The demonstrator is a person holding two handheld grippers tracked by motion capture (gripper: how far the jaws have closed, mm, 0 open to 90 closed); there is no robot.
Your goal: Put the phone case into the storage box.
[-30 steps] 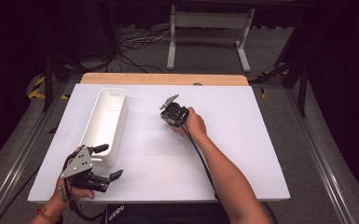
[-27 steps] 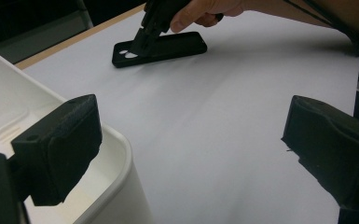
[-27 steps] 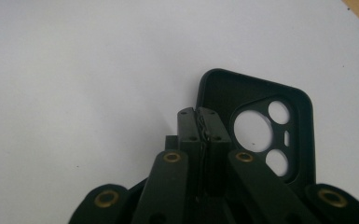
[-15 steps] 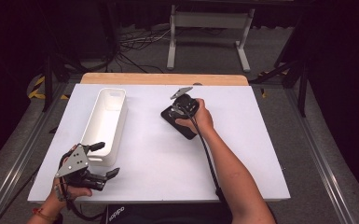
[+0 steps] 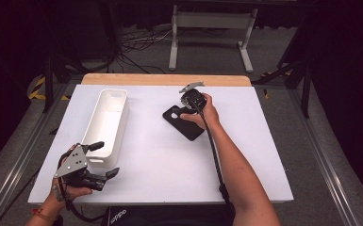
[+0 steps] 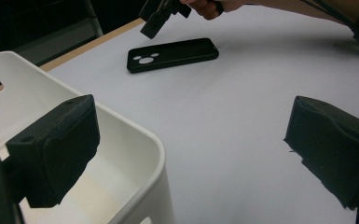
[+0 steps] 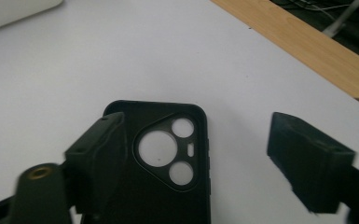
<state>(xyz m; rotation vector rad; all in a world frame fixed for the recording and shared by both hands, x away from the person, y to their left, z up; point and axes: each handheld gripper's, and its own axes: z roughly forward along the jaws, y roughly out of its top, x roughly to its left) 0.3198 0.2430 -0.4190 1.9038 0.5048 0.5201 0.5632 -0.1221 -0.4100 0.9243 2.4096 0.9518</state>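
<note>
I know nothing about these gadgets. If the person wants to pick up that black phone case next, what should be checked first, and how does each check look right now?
1. Right gripper open: ok, jaws wide apart in the right gripper view.
2. Black rubbery phone case with camera cut-outs lying flat on the white table: ok.
3. Case between the jaws: not ok; one jaw overlaps its edge, the other stands off to the side.
4. Nothing else touching the case: ok.
5. Long white plastic bin apart from the case: ok.
6. Left gripper out of the way: ok, open near the bin's near end.
</note>
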